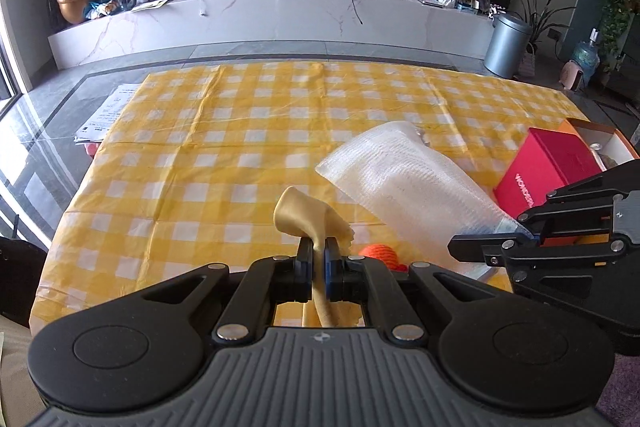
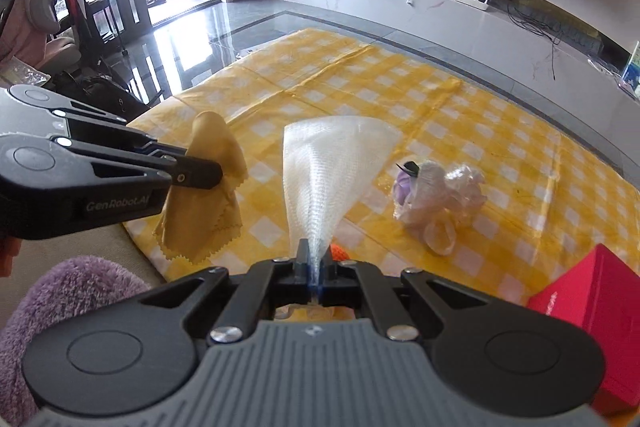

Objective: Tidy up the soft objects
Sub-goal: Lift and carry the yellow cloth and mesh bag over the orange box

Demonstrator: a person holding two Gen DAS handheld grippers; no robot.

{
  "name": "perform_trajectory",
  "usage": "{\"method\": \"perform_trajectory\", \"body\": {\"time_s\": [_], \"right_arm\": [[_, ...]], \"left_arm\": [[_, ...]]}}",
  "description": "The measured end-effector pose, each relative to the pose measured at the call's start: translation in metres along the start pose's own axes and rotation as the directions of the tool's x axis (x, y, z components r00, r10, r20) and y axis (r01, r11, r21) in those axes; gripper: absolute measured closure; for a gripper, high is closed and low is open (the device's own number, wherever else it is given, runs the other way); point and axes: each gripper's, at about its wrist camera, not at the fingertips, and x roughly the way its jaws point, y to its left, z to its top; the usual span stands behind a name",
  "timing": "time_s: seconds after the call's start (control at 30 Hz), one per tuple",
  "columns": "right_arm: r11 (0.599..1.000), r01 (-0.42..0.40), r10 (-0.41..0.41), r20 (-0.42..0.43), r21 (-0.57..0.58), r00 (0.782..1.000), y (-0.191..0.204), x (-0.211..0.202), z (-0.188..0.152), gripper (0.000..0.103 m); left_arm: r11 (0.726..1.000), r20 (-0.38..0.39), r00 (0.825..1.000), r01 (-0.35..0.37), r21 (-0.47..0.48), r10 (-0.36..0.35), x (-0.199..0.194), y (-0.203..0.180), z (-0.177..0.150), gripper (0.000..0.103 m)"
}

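The left gripper (image 1: 319,253) pinches a tan cloth (image 1: 304,213) between closed fingers; in the right wrist view that cloth (image 2: 208,195) hangs with its zigzag-cut lower edge over the near border of the yellow checked tablecloth (image 1: 240,131). Just beside it, the right gripper (image 2: 315,259) is clamped on the narrow end of a white mesh cloth (image 2: 328,163), which fans out away from the fingers, long axis running forward, wide end farthest. The mesh is sheer and finely ribbed. An orange knitted item (image 1: 376,253) lies partly hidden below it. To the right sit a red box (image 1: 544,171) and a plastic-wrapped purple toy (image 2: 436,195). Beyond them the tablecloth lies open to its far edge, with grey floor (image 1: 280,49) behind.
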Motion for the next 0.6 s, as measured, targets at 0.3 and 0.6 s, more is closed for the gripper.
{"method": "perform_trajectory", "body": {"time_s": [0.3,0.6], "right_arm": [[0.995,0.076,-0.078,0.029,0.059,0.997,-0.03,-0.09,-0.052,0.103],[0.97,0.206,-0.214,0.049,0.132,0.976,-0.066,-0.172,-0.113,0.103]], "left_arm": [[0.993,0.058,0.994,0.093,0.076,-0.097,-0.04,-0.066,-0.007,0.097],[0.955,0.077,0.966,0.228,0.188,-0.245,-0.061,-0.146,-0.003,0.097]]}}
